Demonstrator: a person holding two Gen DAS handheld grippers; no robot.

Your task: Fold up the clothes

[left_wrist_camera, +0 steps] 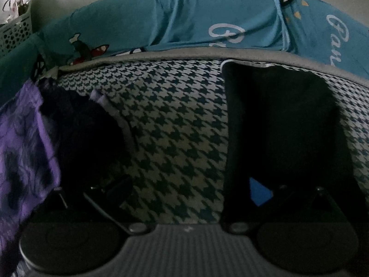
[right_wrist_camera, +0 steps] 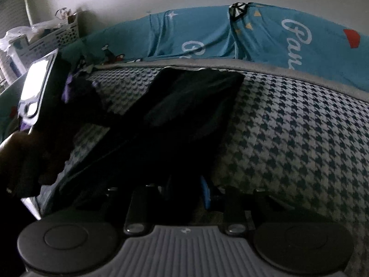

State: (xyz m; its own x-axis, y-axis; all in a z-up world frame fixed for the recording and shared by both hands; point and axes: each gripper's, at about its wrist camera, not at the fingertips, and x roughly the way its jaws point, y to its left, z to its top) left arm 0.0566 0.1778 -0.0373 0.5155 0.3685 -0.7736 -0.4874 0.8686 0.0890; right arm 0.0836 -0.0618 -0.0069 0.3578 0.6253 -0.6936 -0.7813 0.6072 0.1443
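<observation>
I am looking at the dark folded garment (right_wrist_camera: 184,106) lying ahead and slightly left of my right gripper (right_wrist_camera: 184,196) on the houndstooth bedcover (right_wrist_camera: 288,127), long axis running away from me; whether this gripper is open I cannot tell. My left gripper (left_wrist_camera: 184,191) is standing open beside it.
</observation>
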